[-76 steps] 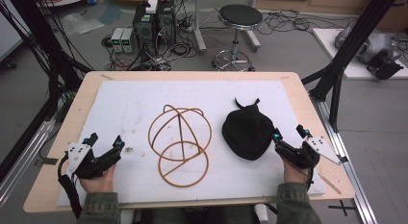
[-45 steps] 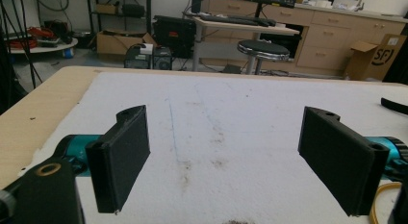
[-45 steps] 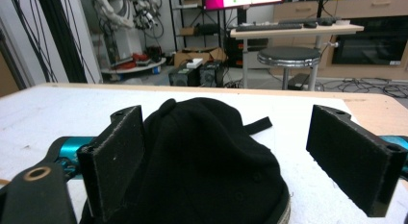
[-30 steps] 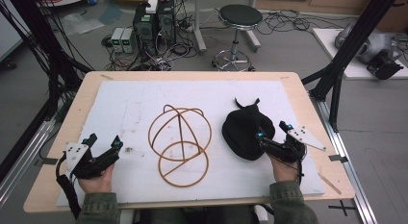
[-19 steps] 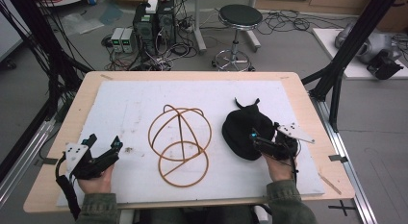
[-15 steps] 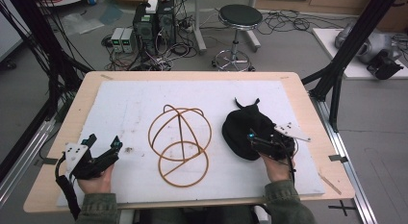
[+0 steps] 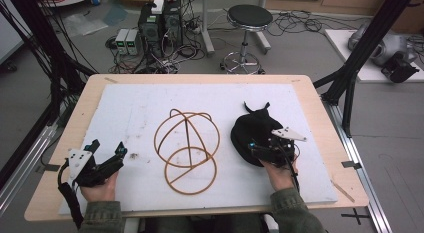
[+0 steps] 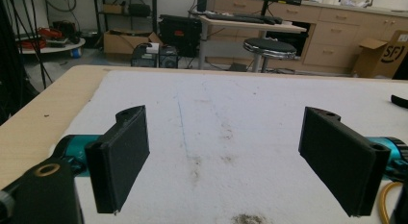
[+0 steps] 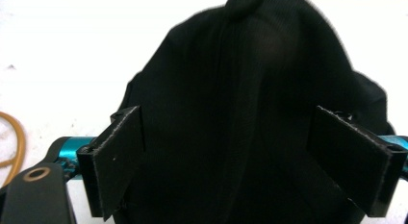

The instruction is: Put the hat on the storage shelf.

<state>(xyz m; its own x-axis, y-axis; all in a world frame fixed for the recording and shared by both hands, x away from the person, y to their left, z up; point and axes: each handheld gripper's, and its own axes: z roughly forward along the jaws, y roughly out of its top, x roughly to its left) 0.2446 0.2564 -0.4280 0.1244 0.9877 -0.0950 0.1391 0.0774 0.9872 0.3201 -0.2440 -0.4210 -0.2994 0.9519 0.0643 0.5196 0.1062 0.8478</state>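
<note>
The right gripper [image 7: 255, 149] – fingers wide apart, gripping nothing – straddles the black cap [image 7: 250, 133]; wire frame [image 7: 186, 149] just beside, left gripper [image 7: 119, 152] spread, empty.

You're in lab: computer towers [image 7: 161, 20] and cable tangle [image 7: 300, 20] on floor beyond your grippers, black frame struts [image 7: 372, 40], stool [image 7: 249, 17], desk drawers [image 8: 332, 39].

Wire globe frame [image 7: 187, 150] mid-table, round stool [image 7: 249, 15] and computers [image 7: 161, 20] beyond.
</note>
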